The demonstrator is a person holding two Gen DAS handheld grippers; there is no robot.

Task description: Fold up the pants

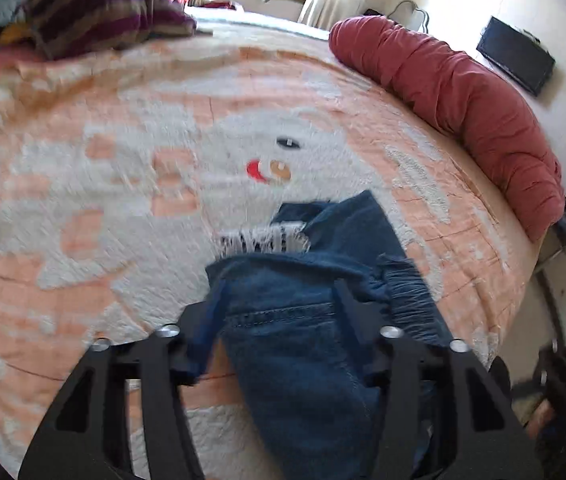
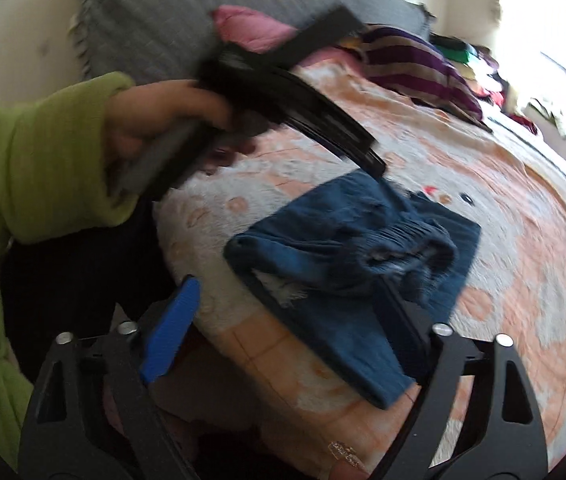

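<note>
Jeans (image 2: 347,248) lie bunched near the blanket (image 1: 83,184) edge, between both grippers' wide-open, empty fingers (image 2: 171,332).

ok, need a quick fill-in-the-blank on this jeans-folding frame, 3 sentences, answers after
1. The pants on the bed are made of blue ____.
2. The person's left hand comes out of a sleeve coloured ____.
3. The long rolled bolster along the far edge of the bedspread is ____ in colour.

Missing words: denim; green; red
</note>
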